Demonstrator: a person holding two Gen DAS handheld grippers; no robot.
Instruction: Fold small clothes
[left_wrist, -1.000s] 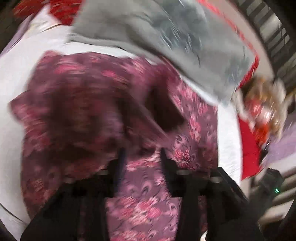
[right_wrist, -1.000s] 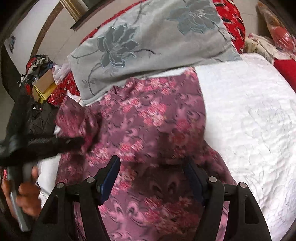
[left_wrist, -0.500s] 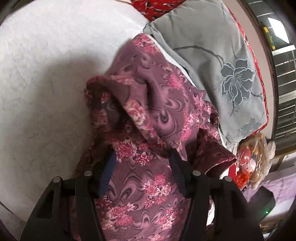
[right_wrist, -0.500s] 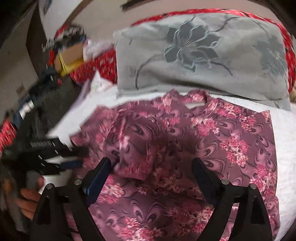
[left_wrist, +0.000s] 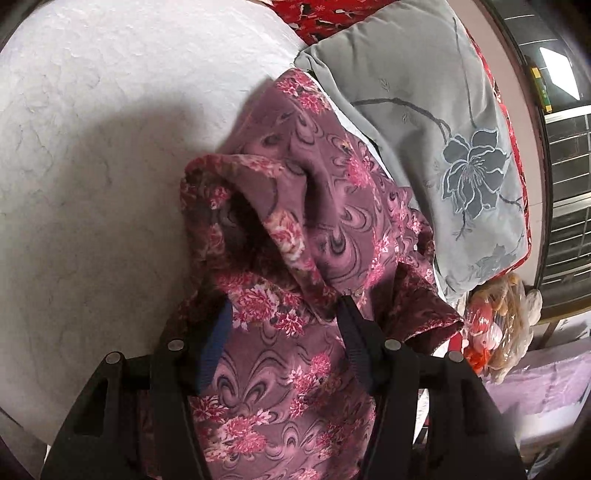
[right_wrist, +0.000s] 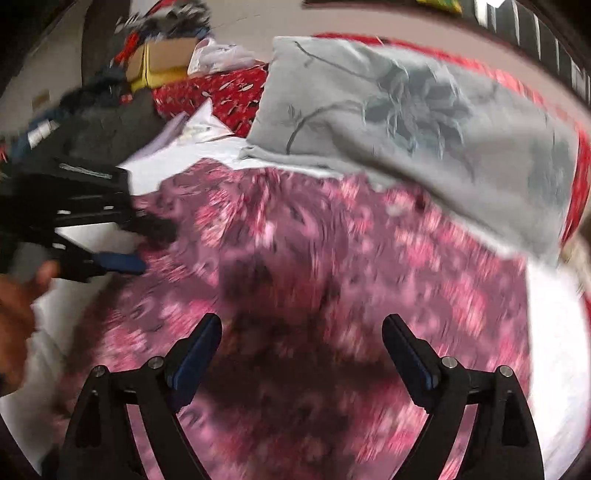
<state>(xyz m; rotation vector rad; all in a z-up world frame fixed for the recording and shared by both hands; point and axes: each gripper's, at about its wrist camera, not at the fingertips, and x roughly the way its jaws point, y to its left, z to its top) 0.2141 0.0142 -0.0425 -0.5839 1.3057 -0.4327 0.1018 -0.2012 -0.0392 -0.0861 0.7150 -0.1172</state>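
White quilted bedspread (left_wrist: 110, 110) carries the purple floral garment (left_wrist: 332, 206), which lies just below the grey flower pillow (left_wrist: 443, 147), one edge tucked under it. Left claw (left_wrist: 284, 314) has a raised fold of the garment bunched between its half-closed pads, apparently gripped; right claw (right_wrist: 301, 332) hovers wide open and empty over the garment, view blurred. Judgement: lay the lifted fold flat across the garment away from the pillow, then press the crease with the free right claw before letting go.

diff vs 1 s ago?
The right gripper opened wider and now hangs over the garment with nothing between its fingers. The left gripper folded the sleeve in over the body. Pillow unmoved.
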